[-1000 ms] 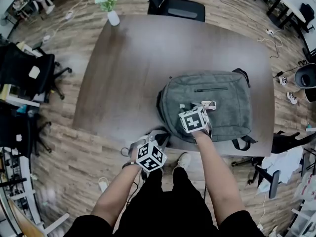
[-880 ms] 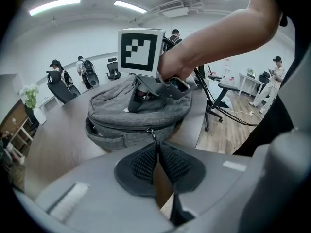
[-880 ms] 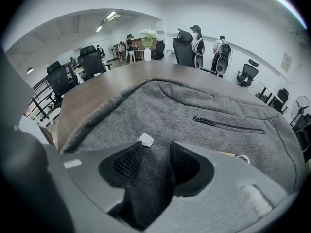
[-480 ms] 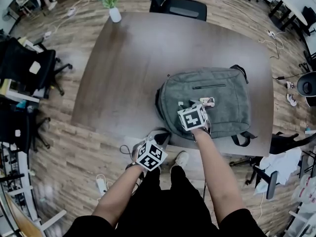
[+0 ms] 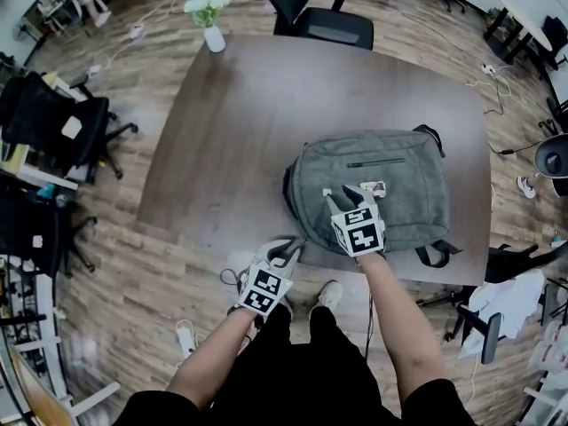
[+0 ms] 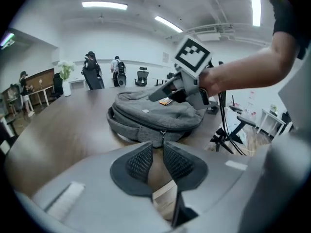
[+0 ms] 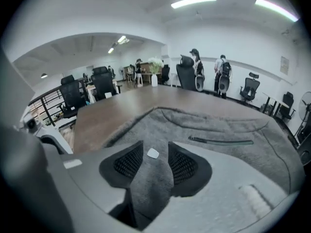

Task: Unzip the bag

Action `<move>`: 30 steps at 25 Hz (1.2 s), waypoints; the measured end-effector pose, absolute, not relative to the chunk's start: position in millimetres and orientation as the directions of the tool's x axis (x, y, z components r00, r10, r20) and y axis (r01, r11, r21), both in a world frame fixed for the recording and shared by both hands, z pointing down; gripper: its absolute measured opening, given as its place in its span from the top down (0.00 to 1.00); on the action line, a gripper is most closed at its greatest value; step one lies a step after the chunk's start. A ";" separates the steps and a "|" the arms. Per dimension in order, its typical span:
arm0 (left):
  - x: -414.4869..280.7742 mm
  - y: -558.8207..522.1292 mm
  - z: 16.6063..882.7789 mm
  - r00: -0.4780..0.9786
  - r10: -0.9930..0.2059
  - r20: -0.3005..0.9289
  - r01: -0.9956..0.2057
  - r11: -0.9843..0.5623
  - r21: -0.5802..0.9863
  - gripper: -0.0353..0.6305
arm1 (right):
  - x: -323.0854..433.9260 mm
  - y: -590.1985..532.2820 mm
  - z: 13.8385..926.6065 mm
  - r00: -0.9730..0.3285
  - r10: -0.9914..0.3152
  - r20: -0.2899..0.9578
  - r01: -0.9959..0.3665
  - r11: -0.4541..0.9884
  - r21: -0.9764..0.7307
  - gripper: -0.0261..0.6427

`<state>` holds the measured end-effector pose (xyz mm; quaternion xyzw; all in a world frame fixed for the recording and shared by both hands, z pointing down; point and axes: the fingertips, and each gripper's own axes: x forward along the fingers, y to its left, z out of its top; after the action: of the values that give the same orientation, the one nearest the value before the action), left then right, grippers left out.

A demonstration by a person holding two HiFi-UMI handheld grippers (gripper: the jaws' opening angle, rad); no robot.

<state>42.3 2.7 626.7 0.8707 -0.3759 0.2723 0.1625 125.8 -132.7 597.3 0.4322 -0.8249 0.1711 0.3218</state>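
Grey backpack (image 5: 395,180) lies flat near the front edge of the wooden worktop (image 5: 231,122). The right tongs (image 5: 343,193) sit on its near left part, clamped on a raised fold of its fabric. The left tongs (image 5: 287,245), at its near corner, have just been opening. Nothing lies between their pads, and the zip pull (image 6: 163,141) hangs just beyond their tips.

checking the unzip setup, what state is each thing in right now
backpack: lying flat on the table
front pocket zip: closed
main zipper pull: hanging at the near end, not gripped
left gripper: open, jaws have just been opening, nothing between them
right gripper: shut on a fold of backpack fabric
flower vase: upright
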 end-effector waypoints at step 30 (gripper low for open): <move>15.3 -22.9 451.1 0.616 -0.765 0.187 -0.787 -0.611 0.090 0.92 | 164.2 -11.1 412.3 -0.477 -0.869 0.131 -0.863 0.491 0.122 0.96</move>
<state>15.3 -22.9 451.1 0.8951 -0.4334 0.0650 0.0817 164.2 -11.1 412.3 0.5040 -0.8590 -0.0195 0.0875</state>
